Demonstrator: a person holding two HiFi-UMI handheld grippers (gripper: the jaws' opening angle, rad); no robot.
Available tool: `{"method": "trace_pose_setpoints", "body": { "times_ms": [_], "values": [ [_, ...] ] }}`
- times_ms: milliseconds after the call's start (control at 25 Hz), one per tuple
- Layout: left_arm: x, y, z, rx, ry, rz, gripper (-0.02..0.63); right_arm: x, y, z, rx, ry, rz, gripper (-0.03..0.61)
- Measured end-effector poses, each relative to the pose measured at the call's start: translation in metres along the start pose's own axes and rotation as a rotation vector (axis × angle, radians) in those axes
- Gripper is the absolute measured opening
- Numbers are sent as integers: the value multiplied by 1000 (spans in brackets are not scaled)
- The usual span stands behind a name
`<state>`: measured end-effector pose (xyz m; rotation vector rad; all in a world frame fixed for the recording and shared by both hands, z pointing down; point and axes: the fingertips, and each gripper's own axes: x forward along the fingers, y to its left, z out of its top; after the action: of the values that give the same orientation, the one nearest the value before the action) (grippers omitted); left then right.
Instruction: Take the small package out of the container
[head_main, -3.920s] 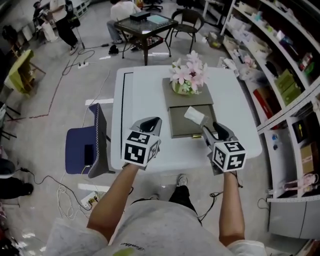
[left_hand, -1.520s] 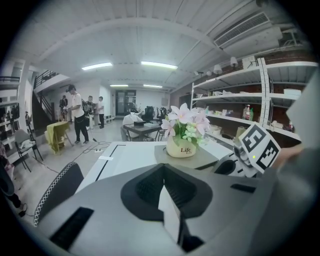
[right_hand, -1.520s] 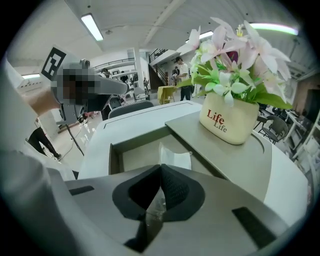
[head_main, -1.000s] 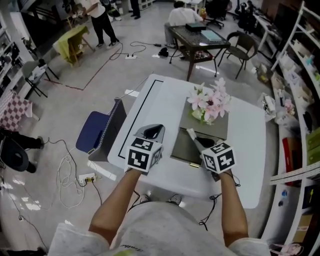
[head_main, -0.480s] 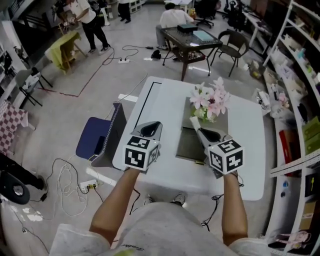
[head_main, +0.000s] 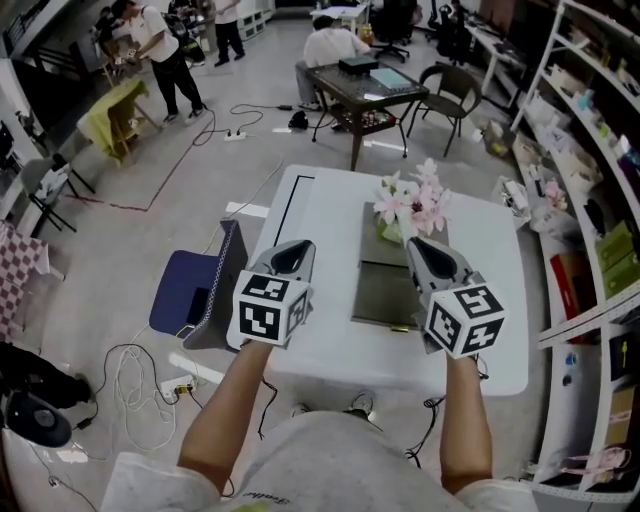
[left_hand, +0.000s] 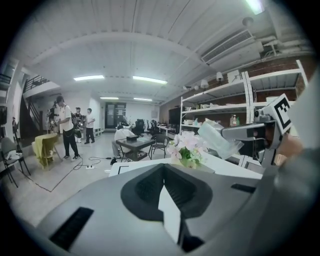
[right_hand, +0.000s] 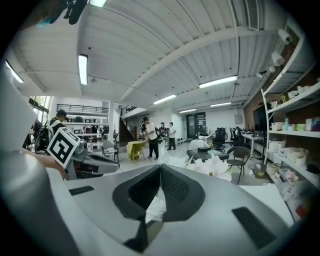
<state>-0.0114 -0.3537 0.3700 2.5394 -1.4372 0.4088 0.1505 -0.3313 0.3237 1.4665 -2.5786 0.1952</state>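
Above the white tabletop, in the head view, the right gripper is hovering over the shallow grey open container, beside the pink and white flowers, while the left gripper is hanging alongside. In the left gripper view, its jaws are sitting together on nothing, and the small pale plastic-wrapped package is showing in the air, clear of the container and clamped by the other jaws. In the right gripper view, the jaws are pinching the package's white edge. Holding that squeeze steady and carrying it sideways, away from the flowers, looks wisest.
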Motion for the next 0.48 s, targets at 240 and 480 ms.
{"method": "trace_pose_setpoints", "body": {
  "times_ms": [240,480],
  "values": [
    [-1,0,1,-5,-11,-2,6,-8,-10,5,11,-42,-56,6],
    [0,-2,-1,-13,-3,-6,6,-8,-13,2,12,-33,-62,6]
  ]
}}
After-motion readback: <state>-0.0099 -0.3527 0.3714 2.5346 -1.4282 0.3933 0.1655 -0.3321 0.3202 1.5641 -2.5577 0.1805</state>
